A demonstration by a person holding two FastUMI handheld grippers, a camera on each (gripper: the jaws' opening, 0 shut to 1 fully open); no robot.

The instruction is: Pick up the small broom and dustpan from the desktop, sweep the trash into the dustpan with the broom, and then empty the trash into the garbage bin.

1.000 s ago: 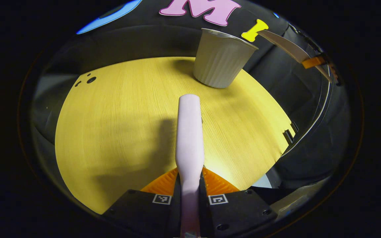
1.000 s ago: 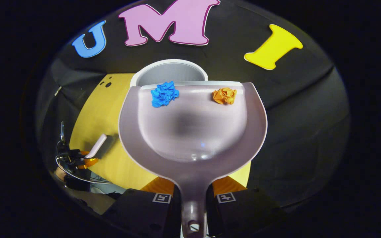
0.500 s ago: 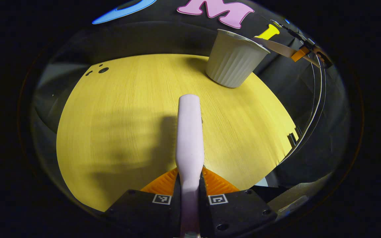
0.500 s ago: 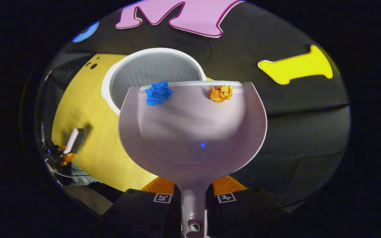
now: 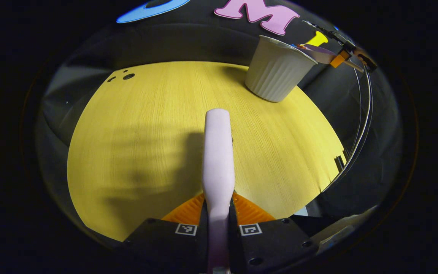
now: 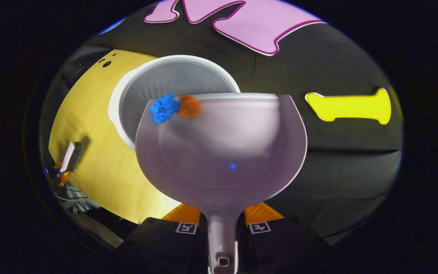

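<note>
Yellow wood-grain desktop (image 5: 158, 125) with 1 ribbed pale garbage bin (image 5: 276, 72) near its far edge.

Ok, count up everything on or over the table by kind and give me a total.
Paper wads: 2, blue paper wad and orange paper wad
Dustpan: 1
Broom: 1
Garbage bin: 1
Total: 5

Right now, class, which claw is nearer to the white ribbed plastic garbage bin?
Right. The right claw holds the pale pink plastic dustpan with its front lip over the white ribbed plastic garbage bin. The left claw, gripping the pale pink broom handle, sits farther back across the yellow table.
</note>
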